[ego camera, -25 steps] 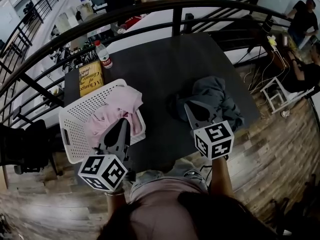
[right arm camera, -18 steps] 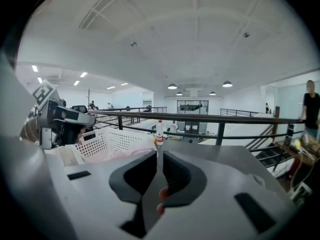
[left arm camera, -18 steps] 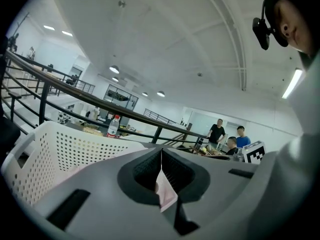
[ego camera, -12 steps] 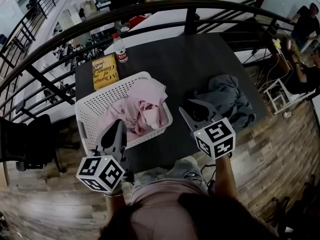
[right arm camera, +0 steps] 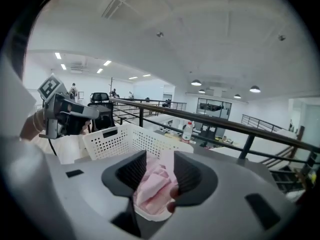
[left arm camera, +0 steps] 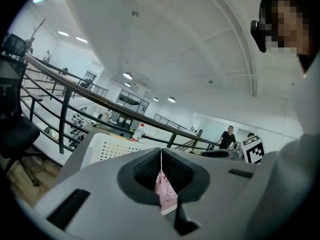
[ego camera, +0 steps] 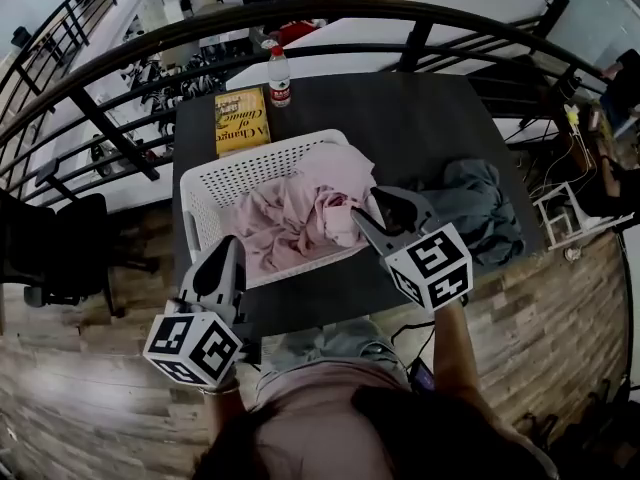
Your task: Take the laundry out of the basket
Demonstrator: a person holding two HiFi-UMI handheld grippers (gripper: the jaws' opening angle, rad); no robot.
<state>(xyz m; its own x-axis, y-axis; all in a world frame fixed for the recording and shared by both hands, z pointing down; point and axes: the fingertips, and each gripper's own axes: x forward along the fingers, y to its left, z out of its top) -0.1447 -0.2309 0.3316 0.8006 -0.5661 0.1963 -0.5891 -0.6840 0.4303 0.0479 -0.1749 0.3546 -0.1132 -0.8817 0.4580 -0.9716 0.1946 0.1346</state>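
The pink laundry (ego camera: 295, 218) lies heaped in the white basket (ego camera: 215, 193) and spills over its near right rim. The right gripper (ego camera: 375, 208) hangs at that spot. Its fingers stand apart, having just been opening, and in the right gripper view the crumpled pink cloth (right arm camera: 152, 184) fills the gap between them without being pressed by the pads. The left gripper (ego camera: 236, 246) sits just outside the basket's near left corner. Its fingers are together, meeting in a thin seam in the left gripper view (left arm camera: 161, 156), and a sliver of pink (left arm camera: 165, 189) shows through the narrow gap below that seam.

The basket is stiff plastic, rectangular, its walls dotted with small round holes. The laundry is soft and deeply creased. To the right on the dark matte tabletop (ego camera: 400, 118) lies a rumpled grey garment (ego camera: 480, 203). At the far left edge are a flat yellow book (ego camera: 242, 120) and an upright clear bottle (ego camera: 279, 76).

Only the head view shows the grey garment and the book. The right gripper view shows the basket's perforated wall (right arm camera: 120, 139) from the side and the bottle (right arm camera: 188, 130) beyond it.
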